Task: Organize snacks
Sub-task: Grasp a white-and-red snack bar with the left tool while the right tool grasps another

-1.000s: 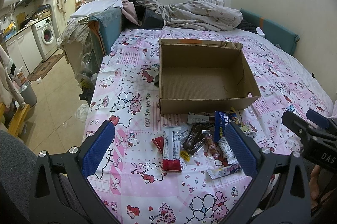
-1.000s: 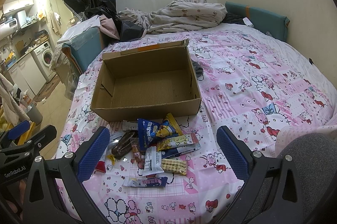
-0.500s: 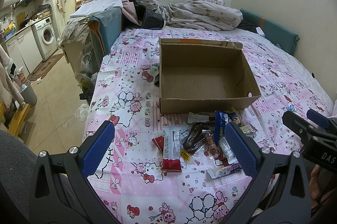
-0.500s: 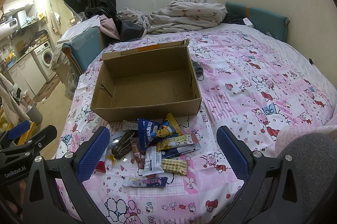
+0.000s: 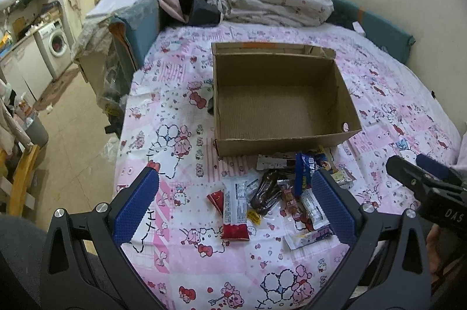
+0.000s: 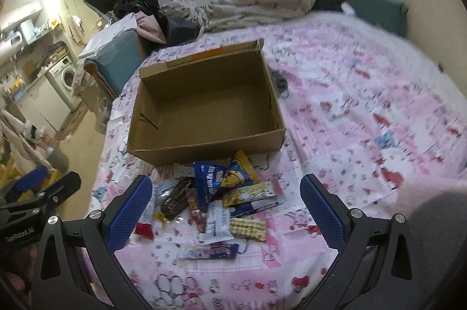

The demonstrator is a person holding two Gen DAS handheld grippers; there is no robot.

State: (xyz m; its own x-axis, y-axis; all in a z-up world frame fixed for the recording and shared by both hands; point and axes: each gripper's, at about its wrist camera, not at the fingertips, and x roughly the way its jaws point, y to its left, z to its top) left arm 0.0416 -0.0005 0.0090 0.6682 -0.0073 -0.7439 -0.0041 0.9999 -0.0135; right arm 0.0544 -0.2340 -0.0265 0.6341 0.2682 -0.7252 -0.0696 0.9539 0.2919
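Observation:
An open, empty cardboard box point(image 5: 280, 132) point(image 6: 204, 146) sits on the pink patterned bed. Just in front of it lies a pile of snack packets point(image 5: 277, 190) point(image 6: 213, 199): a red-and-white bar point(image 5: 235, 207), a dark brown packet point(image 6: 175, 197), a blue bag point(image 6: 208, 181) and yellow packets point(image 6: 248, 228). My left gripper point(image 5: 233, 210) hovers open over the left part of the pile, nothing between its blue pads. My right gripper point(image 6: 223, 210) hovers open above the pile too, holding nothing. Each gripper shows at the edge of the other's view.
A crumpled blanket point(image 5: 271, 3) and dark clothes lie at the far end of the bed. The bed's left edge drops to a tiled floor point(image 5: 67, 129), with a teal-covered stack point(image 5: 134, 27) and a washing machine point(image 5: 57, 47) beyond. A wall runs along the right.
The right wrist view has shifted and blurred, showing the right gripper moving forward toward the snack pile. The left gripper has barely moved. Both stay open.

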